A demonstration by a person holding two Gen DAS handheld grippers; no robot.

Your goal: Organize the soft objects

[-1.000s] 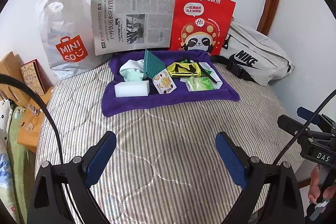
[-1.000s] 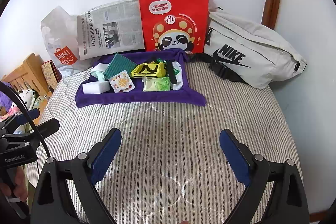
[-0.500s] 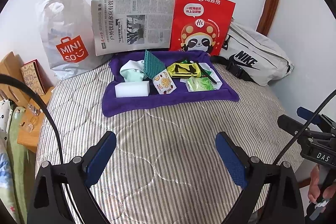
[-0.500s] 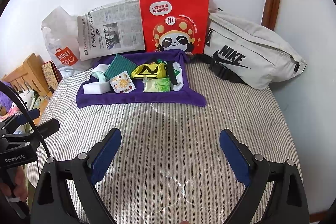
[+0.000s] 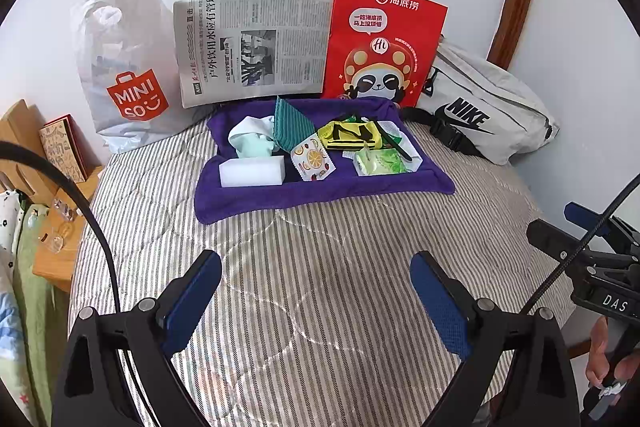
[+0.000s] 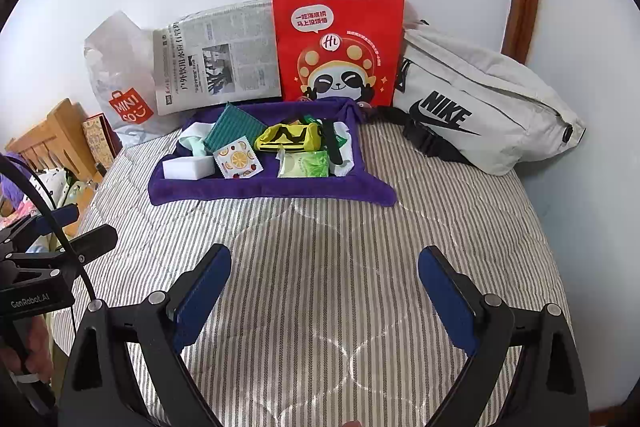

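Note:
A purple towel (image 5: 304,191) (image 6: 256,191) lies on the striped bed and holds several soft items: a white sponge block (image 5: 252,171) (image 6: 188,167), a mint cloth (image 5: 250,139), a green ribbed cloth (image 5: 290,125) (image 6: 236,129), a fruit-print packet (image 5: 313,159) (image 6: 238,159), a yellow pouch (image 5: 350,135) (image 6: 288,139) and a green tissue pack (image 5: 380,163) (image 6: 304,165). My left gripper (image 5: 316,295) is open and empty, well short of the towel. My right gripper (image 6: 324,291) is open and empty, also short of it.
Against the wall stand a MINISO plastic bag (image 5: 124,67), a folded newspaper (image 5: 252,43), a red paper bag (image 5: 380,43) (image 6: 340,39) and a grey Nike bag (image 5: 480,107) (image 6: 476,103). A wooden bedside stand (image 5: 44,167) is at the left.

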